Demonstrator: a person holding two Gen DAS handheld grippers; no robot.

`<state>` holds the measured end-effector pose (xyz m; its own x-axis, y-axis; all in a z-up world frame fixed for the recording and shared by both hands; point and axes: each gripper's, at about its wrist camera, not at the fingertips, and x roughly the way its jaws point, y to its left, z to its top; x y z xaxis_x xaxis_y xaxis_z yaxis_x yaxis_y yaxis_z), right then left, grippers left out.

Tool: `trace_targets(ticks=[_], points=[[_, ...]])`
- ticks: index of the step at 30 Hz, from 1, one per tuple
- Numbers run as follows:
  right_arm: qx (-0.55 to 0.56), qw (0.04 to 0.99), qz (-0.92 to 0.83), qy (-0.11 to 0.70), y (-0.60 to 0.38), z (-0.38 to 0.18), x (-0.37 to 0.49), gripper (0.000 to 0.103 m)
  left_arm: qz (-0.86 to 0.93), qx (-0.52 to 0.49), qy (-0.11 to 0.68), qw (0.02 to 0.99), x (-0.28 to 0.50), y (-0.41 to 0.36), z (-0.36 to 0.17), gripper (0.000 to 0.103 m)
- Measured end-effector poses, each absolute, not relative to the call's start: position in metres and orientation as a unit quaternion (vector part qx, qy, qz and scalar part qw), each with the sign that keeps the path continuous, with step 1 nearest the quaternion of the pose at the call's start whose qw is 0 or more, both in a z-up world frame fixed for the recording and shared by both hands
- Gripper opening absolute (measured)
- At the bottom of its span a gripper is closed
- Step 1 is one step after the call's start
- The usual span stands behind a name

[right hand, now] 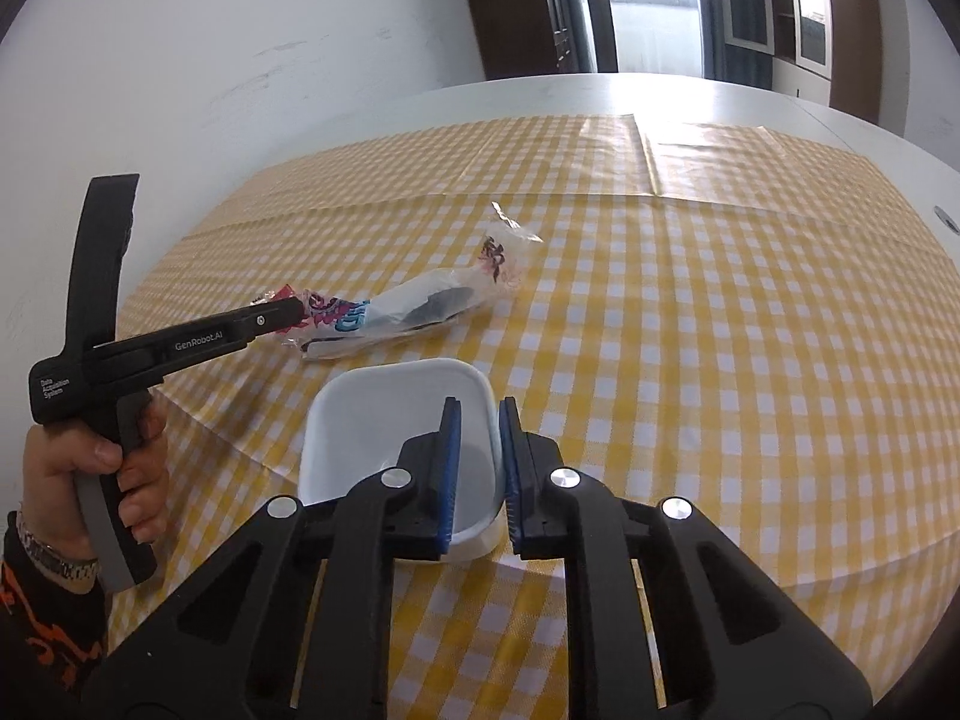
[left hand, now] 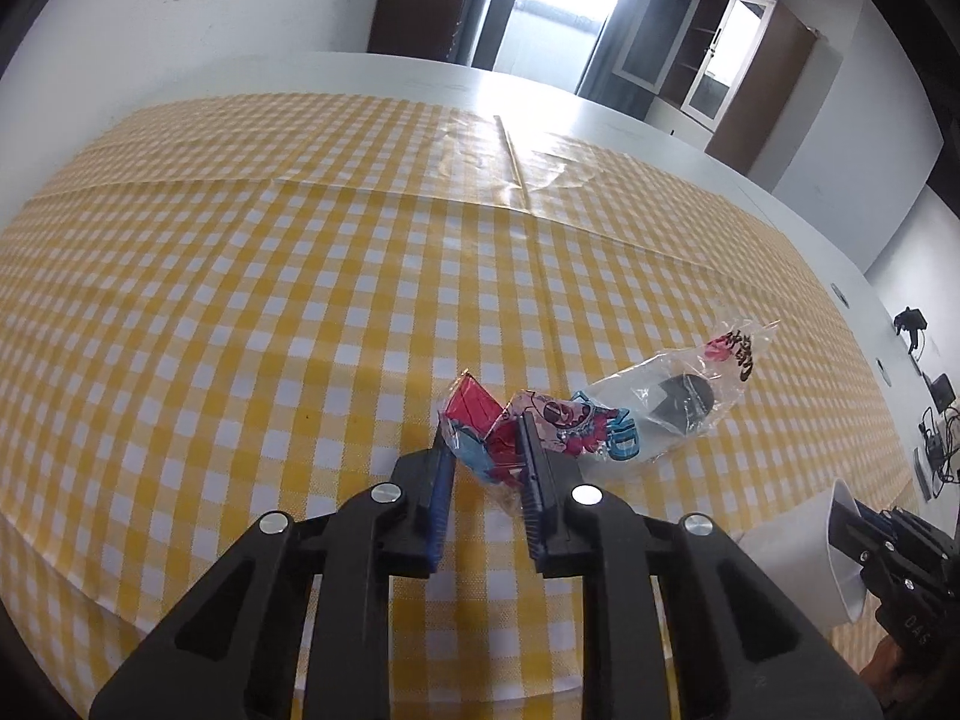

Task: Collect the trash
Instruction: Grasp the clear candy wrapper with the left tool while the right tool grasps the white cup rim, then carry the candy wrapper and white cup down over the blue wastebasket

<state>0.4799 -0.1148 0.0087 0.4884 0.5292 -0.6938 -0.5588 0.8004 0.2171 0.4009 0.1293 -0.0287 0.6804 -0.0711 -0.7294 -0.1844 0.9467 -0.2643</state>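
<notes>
Right wrist view: right gripper [right hand: 477,468] pinches the rim of the white tub [right hand: 384,420] at lower centre, steadying it as a receptacle, while at mid left the left gripper [left hand: 486,462] clamps the coloured wrapper [left hand: 510,432], seemingly for transfer.

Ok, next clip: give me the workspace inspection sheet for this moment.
Surface: yellow checked tablecloth over a white table.
Job's things: colourful wrapper in the left gripper; clear printed bag lying on the cloth; white bin.
Clutter: thin stick at the far end.
Grippers: left gripper shut on the wrapper; right gripper clamped on the bin's rim.
Cables: a tangle past the table's right edge.
Surroundings: white wall, cabinets, bright doorway.
</notes>
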Motion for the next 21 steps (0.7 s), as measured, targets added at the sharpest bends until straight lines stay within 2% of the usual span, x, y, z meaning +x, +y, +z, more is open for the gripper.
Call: trace_targets(ticks=[1, 2, 6, 9, 14, 21], points=[[-0.014, 0.864, 0.312, 0.395, -0.117, 0.009, 0.478, 0.01, 0.031, -0.168, 0.396, 0.902, 0.399, 0.132, -0.029, 0.011], [-0.014, 0.867, 0.306, 0.393, -0.12, 0.012, 0.476, 0.005, 0.033, -0.174, 0.393, 0.902, 0.396, 0.134, -0.028, 0.011], [-0.032, 0.883, 0.293, 0.364, -0.136, 0.041, 0.442, 0.005, 0.033, -0.215, 0.363, 0.906, 0.371, 0.145, -0.009, 0.009], [-0.036, 0.893, 0.283, 0.348, -0.155, 0.059, 0.407, 0.004, 0.027, -0.207, 0.356, 0.911, 0.346, 0.132, 0.011, 0.008], [-0.036, 0.896, 0.279, 0.343, -0.182, 0.067, 0.348, 0.005, 0.029, -0.181, 0.338, 0.923, 0.267, 0.115, 0.04, 0.007], [-0.05, 0.885, 0.284, 0.365, -0.218, 0.057, 0.257, 0.005, 0.016, -0.158, 0.34, 0.927, 0.132, 0.096, 0.035, 0.007]])
